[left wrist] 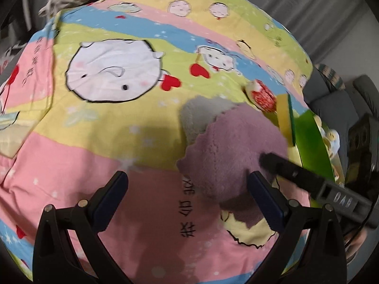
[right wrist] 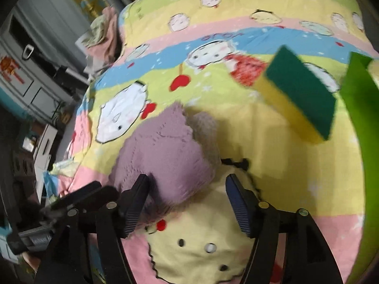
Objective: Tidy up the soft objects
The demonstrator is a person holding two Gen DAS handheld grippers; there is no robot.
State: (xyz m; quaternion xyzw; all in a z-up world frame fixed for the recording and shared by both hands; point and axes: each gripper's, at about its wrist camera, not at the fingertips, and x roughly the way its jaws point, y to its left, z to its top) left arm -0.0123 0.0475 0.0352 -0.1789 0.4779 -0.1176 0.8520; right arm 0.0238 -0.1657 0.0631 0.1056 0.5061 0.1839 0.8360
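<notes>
A purple fluffy cloth (left wrist: 234,146) lies on the cartoon bedsheet (left wrist: 113,123), on top of a grey fluffy cloth (left wrist: 201,111). My left gripper (left wrist: 187,189) is open above the sheet, with the purple cloth by its right finger. My right gripper (right wrist: 187,194) is open, its left finger at the near edge of the purple cloth (right wrist: 163,151); the grey cloth (right wrist: 206,127) peeks out behind. A yellow-and-green sponge (right wrist: 300,94) lies further right, also in the left view (left wrist: 285,118). A small red-and-white soft toy (left wrist: 260,94) lies beyond.
A bright green container (right wrist: 362,123) stands at the right edge of the bed; it also shows in the left wrist view (left wrist: 312,144). Crumpled clothes (right wrist: 104,33) lie at the bed's far corner. Cabinets and clutter (right wrist: 35,82) stand beside the bed.
</notes>
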